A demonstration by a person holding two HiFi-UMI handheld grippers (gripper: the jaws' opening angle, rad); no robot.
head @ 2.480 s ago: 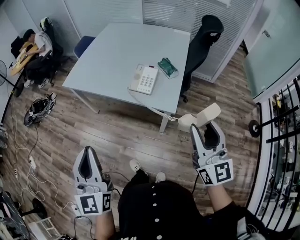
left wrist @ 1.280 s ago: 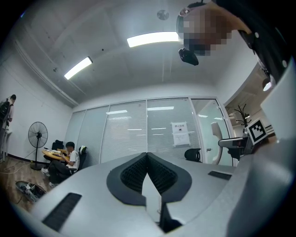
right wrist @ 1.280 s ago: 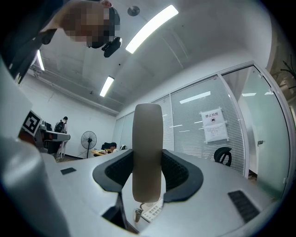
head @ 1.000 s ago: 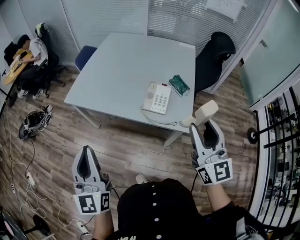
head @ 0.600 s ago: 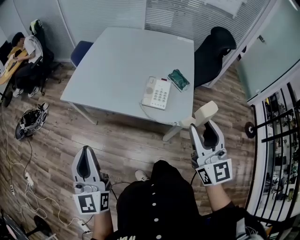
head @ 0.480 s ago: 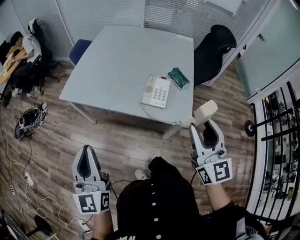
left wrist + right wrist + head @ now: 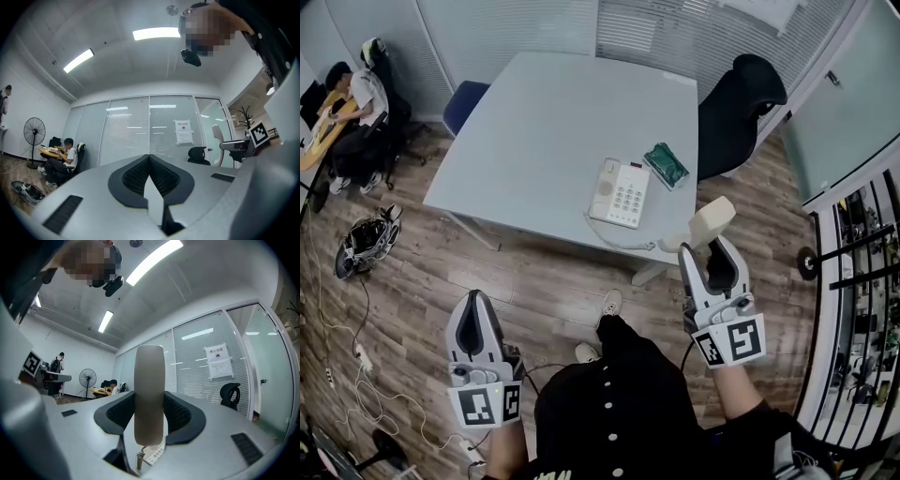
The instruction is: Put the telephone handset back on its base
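The white telephone base [image 7: 619, 192] lies near the front edge of the grey table [image 7: 544, 122], its cradle bare. A coiled cord [image 7: 623, 244] runs from it off the table edge to the beige handset [image 7: 703, 225]. My right gripper [image 7: 706, 251] is shut on that handset, held in the air in front of the table's near right corner. In the right gripper view the handset [image 7: 149, 394] stands upright between the pads, with the base's keypad [image 7: 153, 454] showing beneath it. My left gripper [image 7: 474, 305] hangs over the floor at lower left, shut on nothing [image 7: 149, 157].
A green packet [image 7: 666, 164] lies on the table just right of the base. A black office chair [image 7: 736, 103] stands at the table's right, a blue chair [image 7: 464, 103] at its left. A seated person [image 7: 347, 103], a helmet [image 7: 364, 246] and floor cables occupy the left side.
The person has stepped forward, so the table and base sit a little nearer in the head view. Both grippers keep their pose, and the handset stays in the right one.
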